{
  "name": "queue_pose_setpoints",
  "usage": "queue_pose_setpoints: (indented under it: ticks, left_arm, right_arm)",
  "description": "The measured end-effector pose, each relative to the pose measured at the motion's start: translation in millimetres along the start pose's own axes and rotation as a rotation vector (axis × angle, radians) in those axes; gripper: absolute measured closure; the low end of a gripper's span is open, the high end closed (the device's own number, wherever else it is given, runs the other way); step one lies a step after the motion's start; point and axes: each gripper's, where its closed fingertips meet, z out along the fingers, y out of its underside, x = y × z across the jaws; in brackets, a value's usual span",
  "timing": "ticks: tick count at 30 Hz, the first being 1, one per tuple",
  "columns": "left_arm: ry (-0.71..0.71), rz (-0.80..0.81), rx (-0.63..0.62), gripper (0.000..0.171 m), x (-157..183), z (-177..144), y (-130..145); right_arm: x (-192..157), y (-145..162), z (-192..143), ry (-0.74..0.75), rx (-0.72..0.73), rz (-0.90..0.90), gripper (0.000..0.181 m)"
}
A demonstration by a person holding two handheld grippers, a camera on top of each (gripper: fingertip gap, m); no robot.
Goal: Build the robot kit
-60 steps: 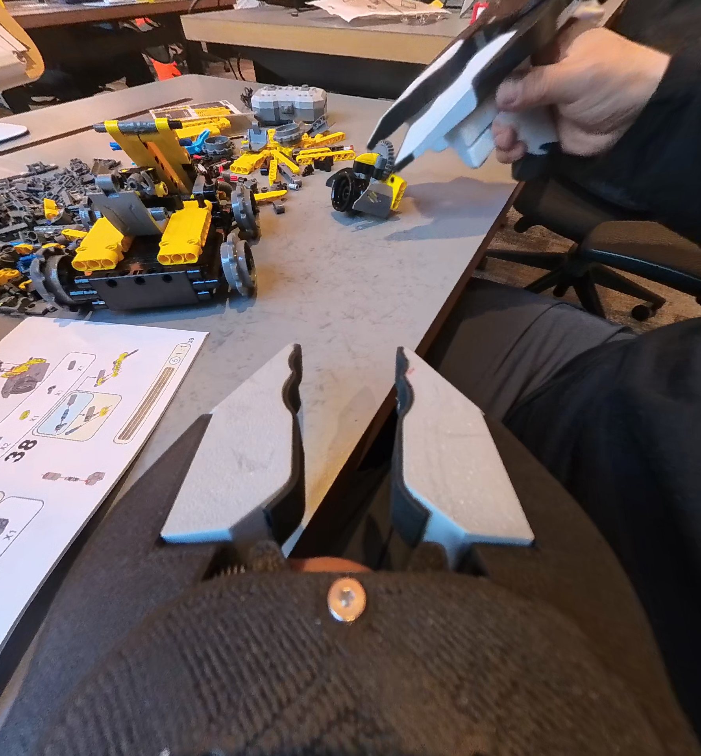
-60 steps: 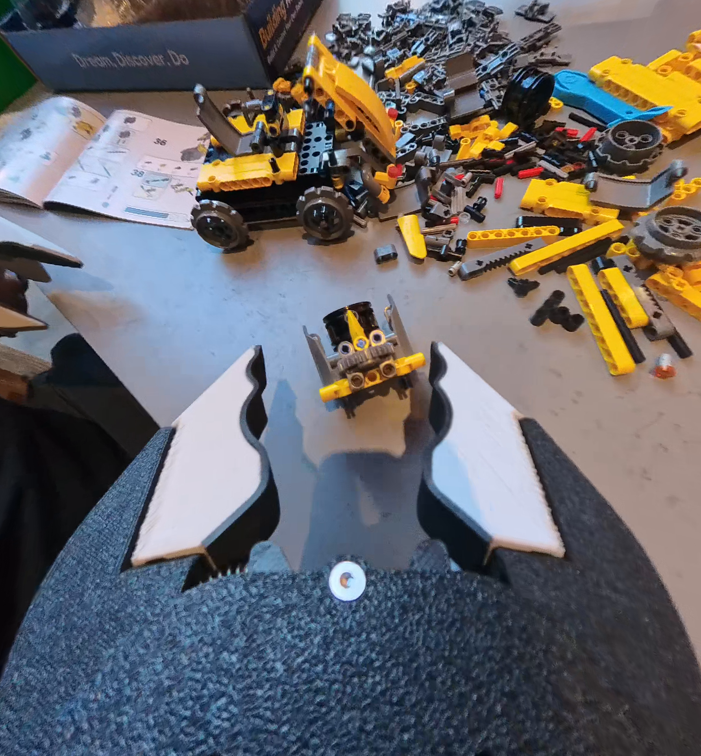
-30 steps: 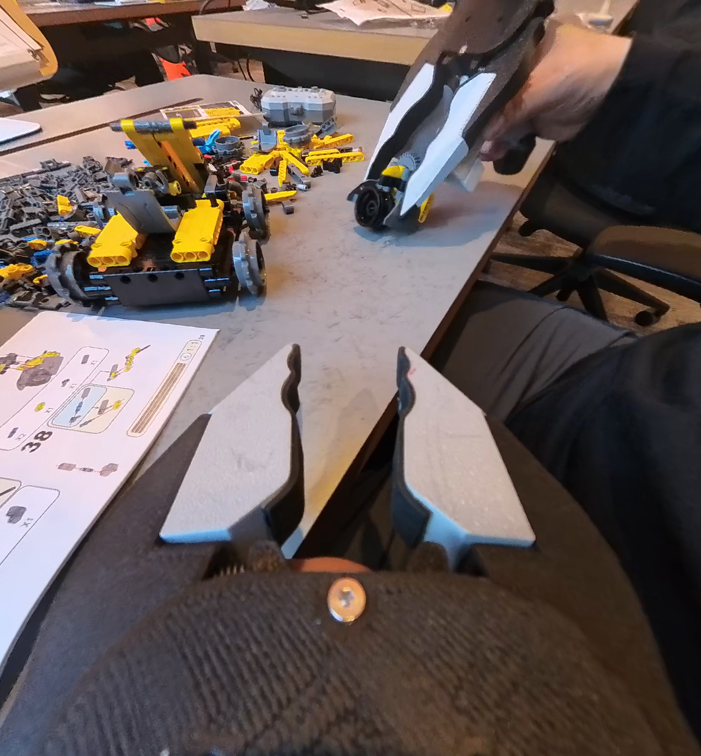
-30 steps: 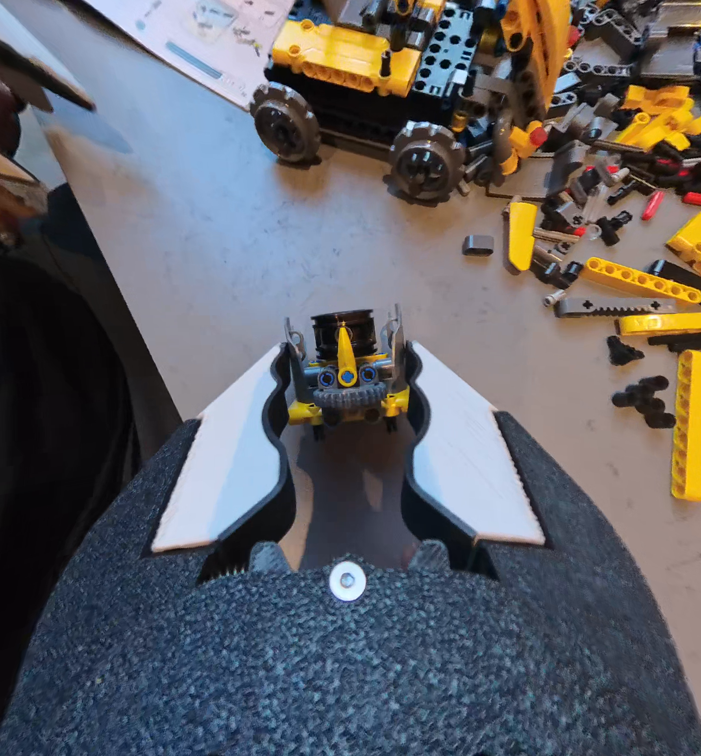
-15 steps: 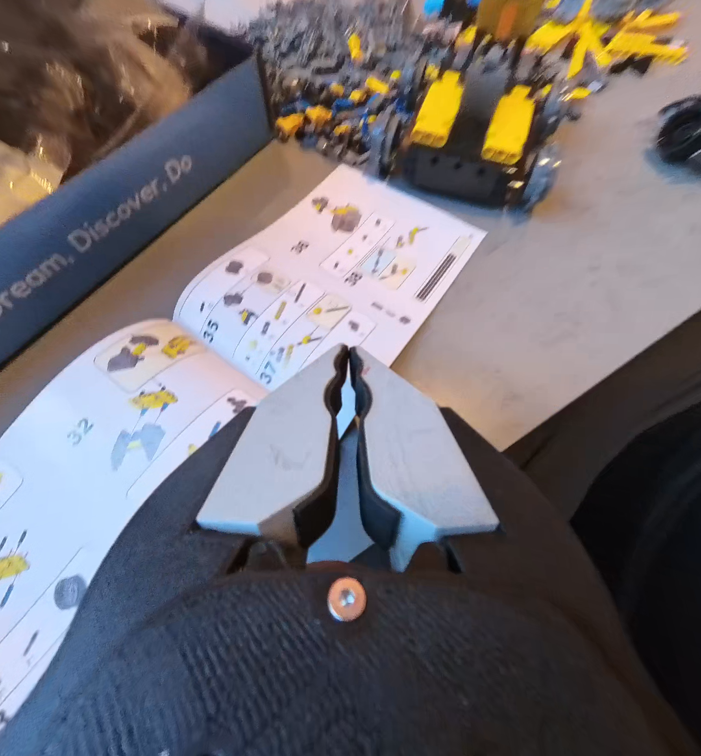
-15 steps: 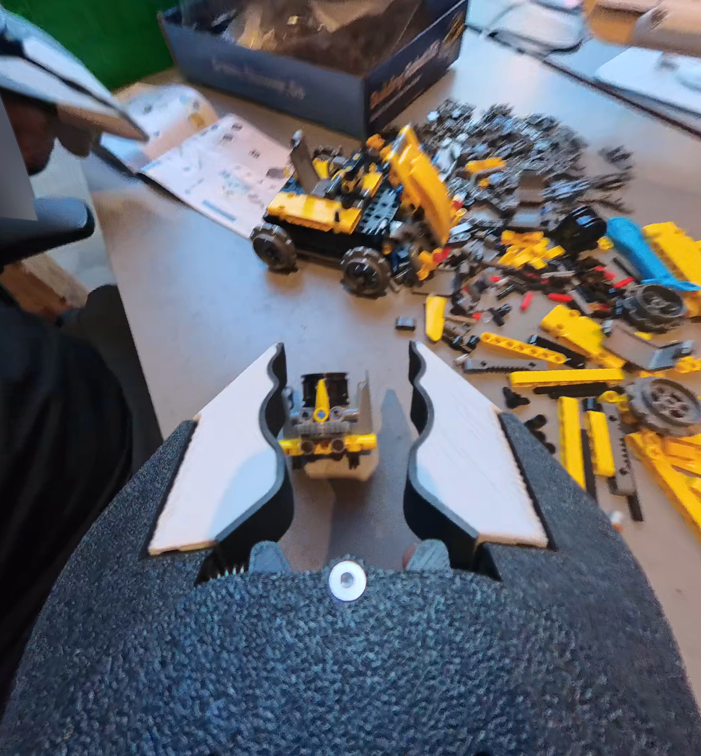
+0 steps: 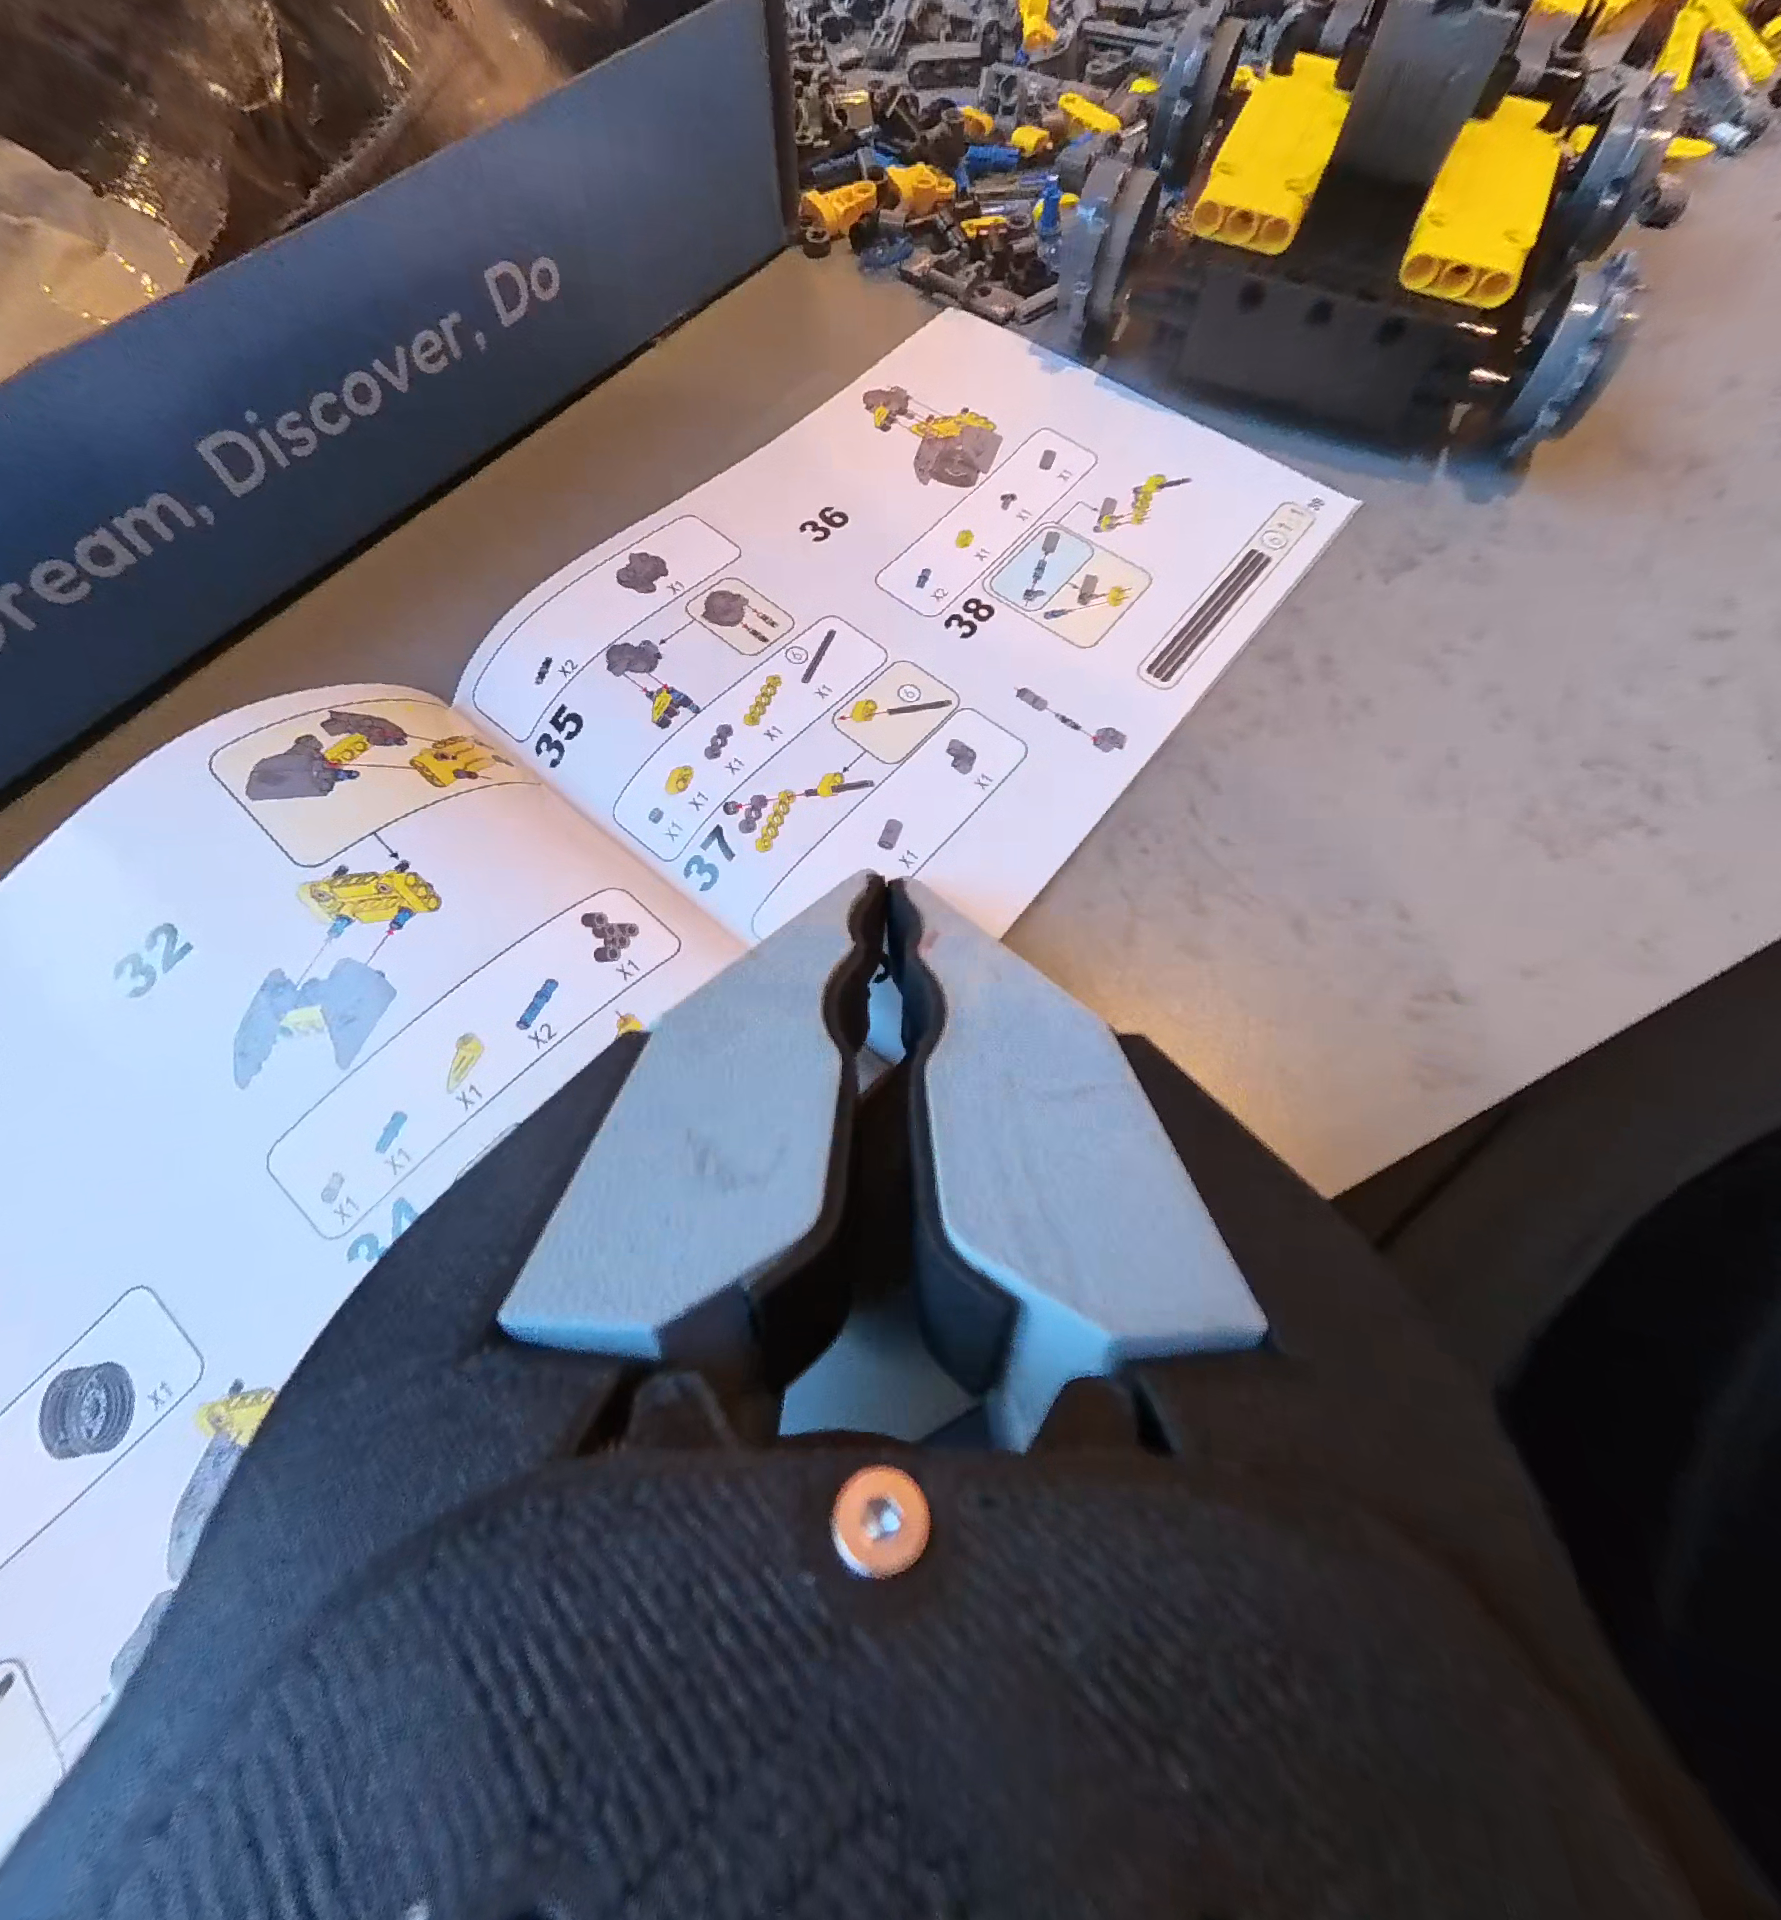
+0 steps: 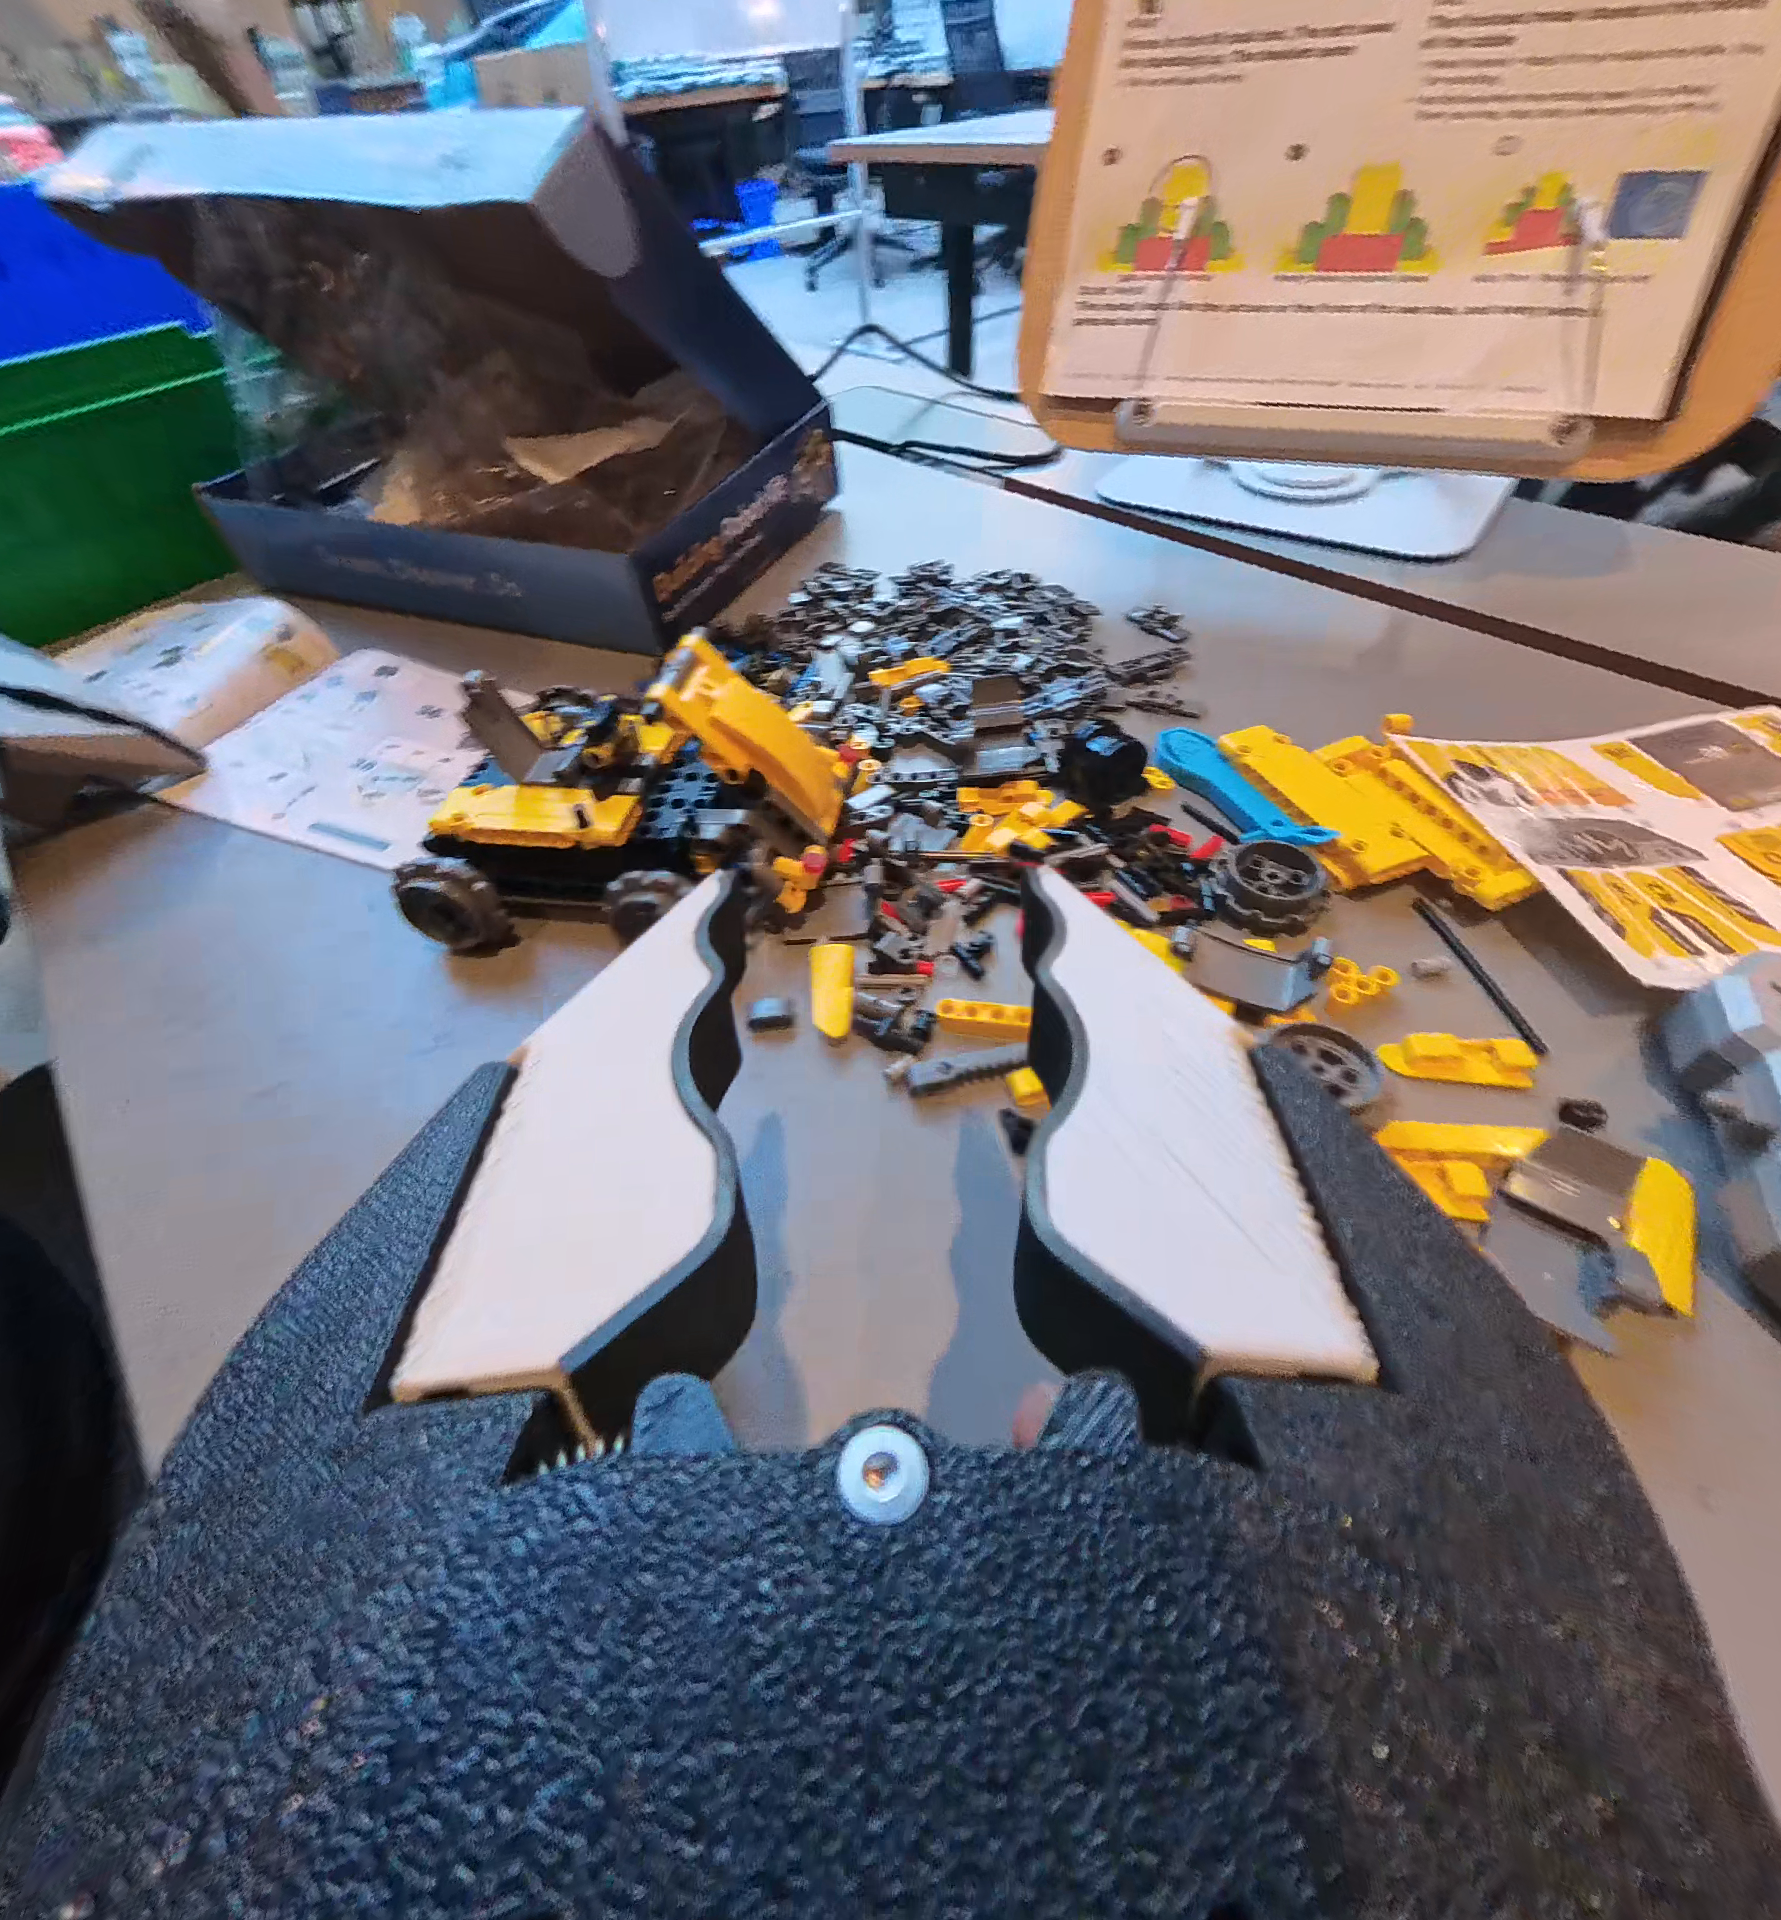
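grey table point(image 8: 242, 1039) strewn with bricks point(image 8: 969, 831); office desks point(image 8: 948, 156) behind.

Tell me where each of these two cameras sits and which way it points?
Left wrist view: sits on the left gripper, angled down at the open instruction booklet; its shut fingers and a dark-clothed leg show.
Right wrist view: sits on the right gripper, facing across the table at the loose building pieces; its open, empty fingers show.
Shared: the booklet, the yellow toy vehicle and the dark blue box.
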Motion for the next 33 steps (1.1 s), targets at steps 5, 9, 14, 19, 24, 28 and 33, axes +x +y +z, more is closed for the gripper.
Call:
queue_pose_setpoints:
  ticks: [5,9,14,19,24,28,33]
  left_arm:
    - [-0.009,-0.004,0.019,0.171,0.4,-0.8,-1.3]
    - [0.010,0.005,0.049,0.171,12.3,-0.8,-5.2]
    - [0.033,-0.006,0.221,0.162,33.9,-17.9,-35.3]
    - [0.094,0.011,0.268,0.153,71.6,-16.1,-44.5]
    - [0.200,0.113,0.265,0.152,123.3,-3.6,-42.9]
    - [0.296,0.204,0.287,0.152,160.1,0.2,-44.5]
    - [0.423,0.209,0.271,0.152,183.1,2.8,-33.9]
  right_arm:
    - [24.8,11.0,0.4,0.060,-0.004,0.049,0.128]
    - [46.2,26.2,-5.0,0.180,-0.048,0.005,0.131]
    - [97.4,59.6,-29.1,0.503,-0.223,-0.111,0.142]
    - [96.5,61.3,-29.2,0.414,-0.202,-0.034,0.148]
    - [90.3,69.6,-21.1,0.347,-0.247,-0.051,0.146]
    - [91.2,68.2,-22.2,0.389,-0.244,-0.106,0.150]
    - [113.7,61.3,-38.9,0.555,-0.193,-0.066,0.154]
